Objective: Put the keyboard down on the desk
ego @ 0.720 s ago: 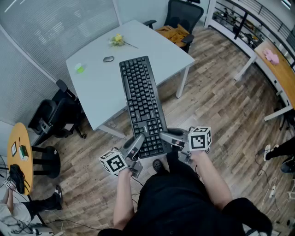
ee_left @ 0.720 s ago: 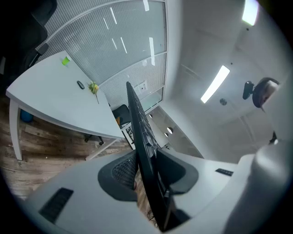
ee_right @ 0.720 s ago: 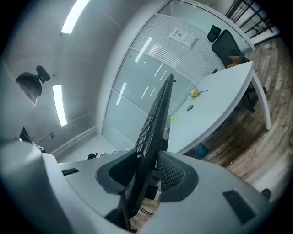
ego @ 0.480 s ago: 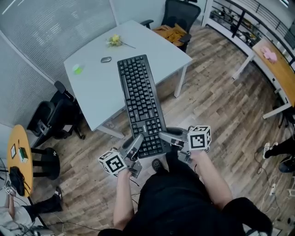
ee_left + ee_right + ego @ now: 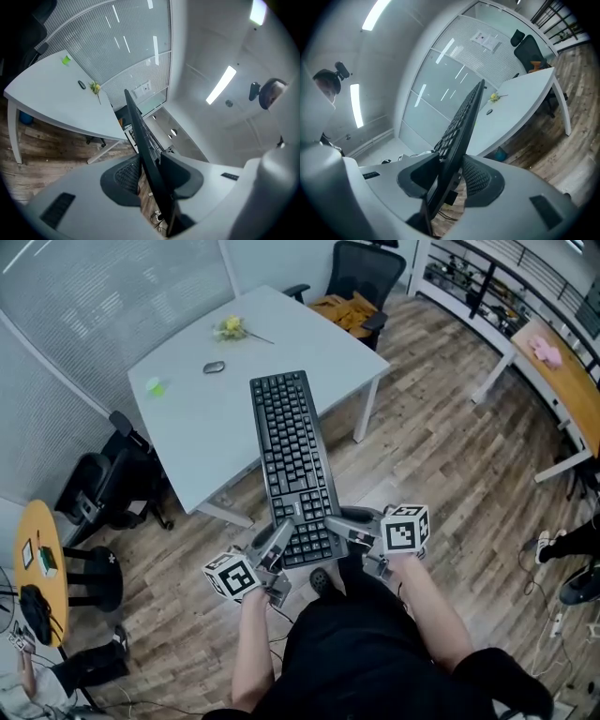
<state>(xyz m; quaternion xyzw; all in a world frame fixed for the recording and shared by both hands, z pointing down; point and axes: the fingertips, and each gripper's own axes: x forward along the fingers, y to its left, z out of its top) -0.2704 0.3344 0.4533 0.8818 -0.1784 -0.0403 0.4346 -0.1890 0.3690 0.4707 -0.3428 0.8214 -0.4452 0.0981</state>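
Black full-size keyboard [image 5: 293, 465] is up in the air, long axis running away from us: near short end at the tools, far end showing over the near edge of the white table [image 5: 192, 423]; we cannot tell if it touches the top. Key legends are too small to read, and we make out no brand mark on the casing. Left tool [image 5: 276, 540] is clamped on the keyboard's near-left corner and right tool [image 5: 337, 520] on its near-right corner. Each gripper view shows the board edge-on, pinched between the dark ribbed pads. Each tool carries a cube with black-and-white square markers, the left [image 5: 231, 575] tilted outward, the right [image 5: 406, 529] facing more upward. Both bare forearms reach forward from a black-clad torso, the left forearm [image 5: 249, 652] nearly straight ahead, the right forearm [image 5: 429, 610] angled inward. On the table lie a mouse [image 5: 214, 367], a yellow flower [image 5: 232, 327] and a small green item [image 5: 155, 386]. Sheets on the glass wall [image 5: 486, 40] are unreadable.
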